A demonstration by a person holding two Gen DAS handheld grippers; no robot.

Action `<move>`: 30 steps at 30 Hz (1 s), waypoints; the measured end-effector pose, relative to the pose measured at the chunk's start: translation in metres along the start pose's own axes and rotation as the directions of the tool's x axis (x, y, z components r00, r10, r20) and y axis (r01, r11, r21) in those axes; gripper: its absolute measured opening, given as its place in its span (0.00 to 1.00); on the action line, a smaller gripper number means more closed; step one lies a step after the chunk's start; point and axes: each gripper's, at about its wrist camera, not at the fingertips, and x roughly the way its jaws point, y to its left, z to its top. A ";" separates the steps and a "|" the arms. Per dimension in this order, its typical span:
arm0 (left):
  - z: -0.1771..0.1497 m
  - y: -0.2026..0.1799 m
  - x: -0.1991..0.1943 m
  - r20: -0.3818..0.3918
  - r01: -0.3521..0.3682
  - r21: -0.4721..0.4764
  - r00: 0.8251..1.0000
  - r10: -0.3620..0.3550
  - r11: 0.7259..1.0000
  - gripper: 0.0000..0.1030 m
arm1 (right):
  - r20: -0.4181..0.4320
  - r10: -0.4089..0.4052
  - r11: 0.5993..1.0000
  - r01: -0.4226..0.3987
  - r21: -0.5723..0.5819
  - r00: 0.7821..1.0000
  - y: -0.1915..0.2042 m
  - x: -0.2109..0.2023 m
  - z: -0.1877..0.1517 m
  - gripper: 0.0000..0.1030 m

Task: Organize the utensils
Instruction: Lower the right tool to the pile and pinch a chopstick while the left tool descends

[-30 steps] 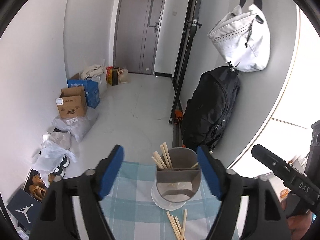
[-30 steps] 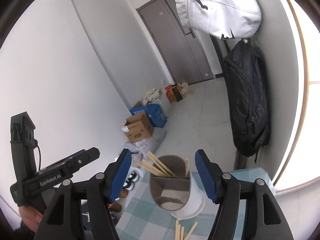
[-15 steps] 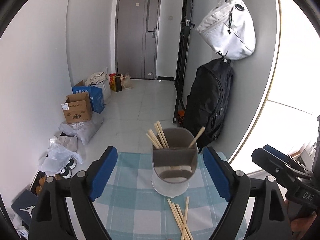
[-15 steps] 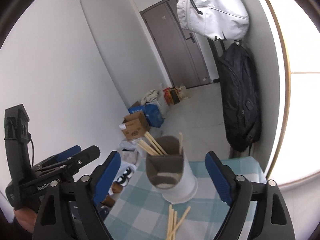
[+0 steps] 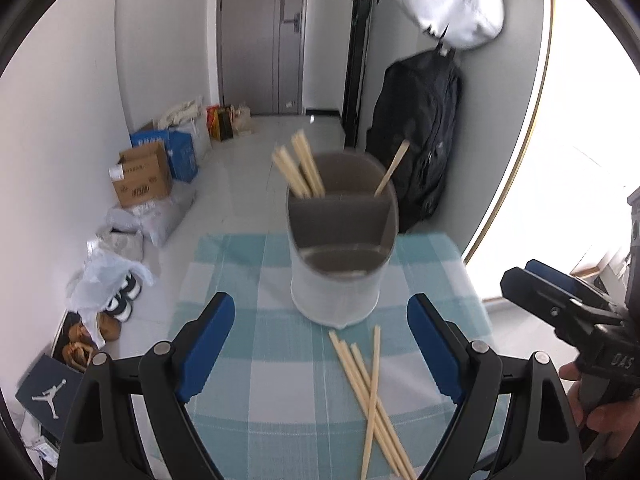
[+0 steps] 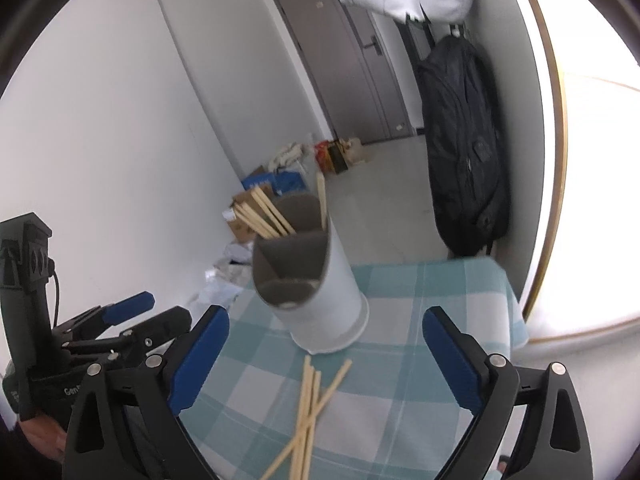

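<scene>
A white utensil holder (image 5: 336, 292) with a grey divided insert stands on the blue-checked tablecloth (image 5: 256, 360); it also shows in the right wrist view (image 6: 320, 304). Several wooden chopsticks (image 5: 300, 168) stand in its far compartments. Several loose chopsticks (image 5: 368, 392) lie crossed on the cloth in front of it, also in the right wrist view (image 6: 308, 404). My left gripper (image 5: 320, 344) is open and empty, just short of the holder. My right gripper (image 6: 326, 356) is open and empty above the loose chopsticks.
The table ends just beyond the holder. Beyond it are a tiled floor, cardboard boxes (image 5: 140, 176), bags and shoes (image 5: 112, 280) along the left wall, a black backpack (image 5: 416, 140) and a white bag (image 5: 452, 4) hanging on the right wall.
Both grippers have drawn back from the holder and tilted down, so more cloth and the loose chopsticks show. Both stay open.
</scene>
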 end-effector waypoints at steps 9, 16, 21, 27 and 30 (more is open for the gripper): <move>-0.033 0.025 0.042 -0.152 -0.011 -0.078 0.988 -0.001 0.997 0.83 | -0.214 0.009 0.995 0.013 0.099 0.977 -0.023 0.052 -0.026 0.95; -0.044 0.043 0.052 -0.199 -0.057 -0.132 0.980 0.030 0.990 0.83 | -0.397 0.045 0.967 0.059 0.246 0.917 -0.043 0.103 -0.044 0.79; -0.043 0.058 0.055 -0.210 -0.056 -0.176 0.977 0.018 0.983 0.83 | -0.472 0.021 0.969 0.098 0.226 0.881 -0.038 0.130 -0.047 0.64; -0.039 0.072 0.053 -0.205 -0.064 -0.237 0.979 0.014 0.969 0.83 | -0.527 -0.012 0.979 0.117 0.165 0.850 -0.029 0.157 -0.034 0.56; -0.039 0.080 0.051 -0.196 -0.077 -0.257 0.980 0.026 0.963 0.83 | -0.543 -0.055 0.985 0.133 0.105 0.838 -0.017 0.166 -0.034 0.54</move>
